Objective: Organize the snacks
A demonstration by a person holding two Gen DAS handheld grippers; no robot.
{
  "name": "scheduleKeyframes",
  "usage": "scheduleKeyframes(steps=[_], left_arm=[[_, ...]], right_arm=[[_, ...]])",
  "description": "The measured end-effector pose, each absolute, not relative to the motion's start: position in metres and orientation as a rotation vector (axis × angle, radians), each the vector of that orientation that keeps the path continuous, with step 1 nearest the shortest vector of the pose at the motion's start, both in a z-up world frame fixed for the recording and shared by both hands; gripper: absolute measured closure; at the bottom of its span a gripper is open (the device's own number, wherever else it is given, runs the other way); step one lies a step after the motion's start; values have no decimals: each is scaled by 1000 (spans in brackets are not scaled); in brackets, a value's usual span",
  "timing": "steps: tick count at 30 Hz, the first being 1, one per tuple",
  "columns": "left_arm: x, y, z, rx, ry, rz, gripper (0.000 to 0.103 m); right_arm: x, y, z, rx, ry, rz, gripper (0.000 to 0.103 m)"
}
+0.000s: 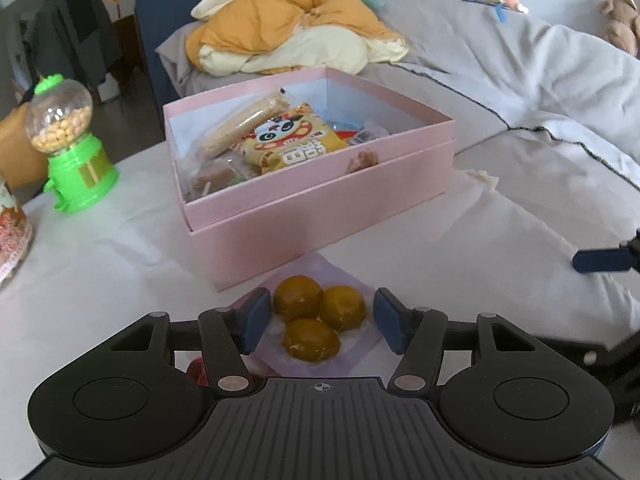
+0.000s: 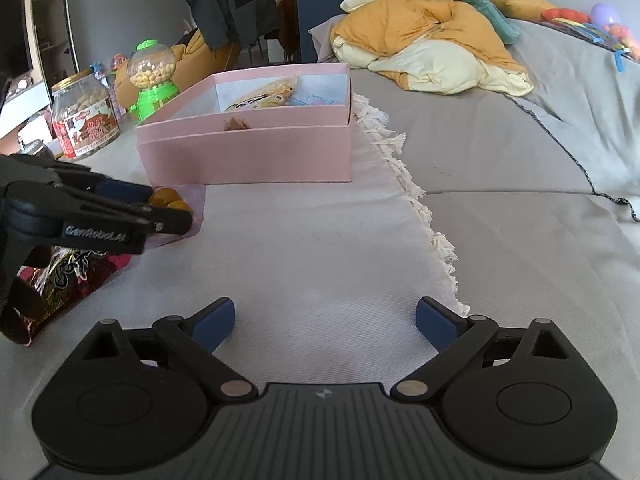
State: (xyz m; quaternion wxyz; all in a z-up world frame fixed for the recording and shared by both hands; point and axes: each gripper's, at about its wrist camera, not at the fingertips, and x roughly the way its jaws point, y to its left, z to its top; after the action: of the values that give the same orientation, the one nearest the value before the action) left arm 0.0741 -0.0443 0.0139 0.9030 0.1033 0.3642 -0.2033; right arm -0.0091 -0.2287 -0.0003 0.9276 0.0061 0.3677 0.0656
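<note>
Left gripper (image 1: 320, 320): fingers spread, straddling clear chestnut packet (image 1: 316, 326) beside pink box (image 1: 320, 208). Right gripper (image 2: 325, 326): fingers spread, empty, over white cloth (image 2: 320, 248).

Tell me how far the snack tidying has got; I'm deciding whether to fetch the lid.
Done: several packets already lie in the pink box. In hand: the left tongs are open around the pouch of three yellow balls, not yet gripping. Left: that pouch and the dark red packet. The right tongs are open and empty.
</note>
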Motion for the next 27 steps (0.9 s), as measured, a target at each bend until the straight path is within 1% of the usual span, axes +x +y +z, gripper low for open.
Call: scheduleKeyframes(steps=[2,7,10,11,12,13,17,27], left_arm=[[79,-42,13,194,759,-434,36],[78,-38,12,142,767,-423,37],[73,-50,11,210,748,-397,37],[73,-51,12,210,750,-386,44],[74,-50,14,187,743,-361,47],[75,-47,15,157,750,-360,47],[74,-30,15,53,741,-358,48],[24,53,51,-109,556,-309,48]], right_arm=[[-8,-226,-1,-7,760,133,3],[-7,-224,-1,-22,767,137,1],[-6,-224,-1,-29,770,140,0],[-5,-224,-1,-28,771,141,0],[-5,-225,-1,-27,771,142,0],[-5,-225,-1,-28,771,143,0],[-5,-225,0,-34,774,145,0],[-14,-186,22,-46,799,281,1]])
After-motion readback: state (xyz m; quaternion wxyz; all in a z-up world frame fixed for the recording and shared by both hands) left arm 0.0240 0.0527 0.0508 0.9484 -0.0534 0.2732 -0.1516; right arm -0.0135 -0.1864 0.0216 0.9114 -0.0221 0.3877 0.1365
